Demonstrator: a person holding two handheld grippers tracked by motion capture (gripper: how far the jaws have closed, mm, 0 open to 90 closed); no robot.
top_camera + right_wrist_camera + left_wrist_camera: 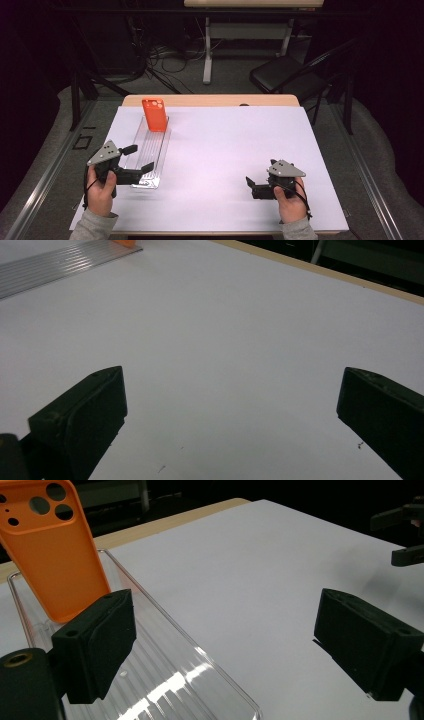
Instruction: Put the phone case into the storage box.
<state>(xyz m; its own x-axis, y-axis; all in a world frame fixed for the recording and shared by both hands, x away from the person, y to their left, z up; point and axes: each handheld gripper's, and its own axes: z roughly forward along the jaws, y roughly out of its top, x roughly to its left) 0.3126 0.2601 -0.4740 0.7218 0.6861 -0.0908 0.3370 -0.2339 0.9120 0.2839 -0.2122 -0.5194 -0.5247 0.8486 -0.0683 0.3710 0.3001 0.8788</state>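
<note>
Nearest the front edge of the table [210, 210], a person's two hands each rest a gripper on the white sheet that covers it. The right gripper [256, 185], near the front right corner, sits low with its jaws spread wide and nothing between them; it looks parked, kept out of the way and well apart from the work. The left gripper [137, 159], toward the front left, also has its jaws apart, and they straddle the long right-hand wall of the clear tray [159, 165], one jaw over the tray's ribbed floor, the other outside over the bare sheet. That stance seems meant either to steady the tray or to line up a reach along it.

Farther back, at the tray's far end, the orange phone case [154, 114] stands nearly upright, camera holes at the top, its lower edge on the tray floor, apparently propped against the end wall. Standing like that, its edges are easy for jaws to pinch. Beyond it, the table's far wooden edge shows bare.
</note>
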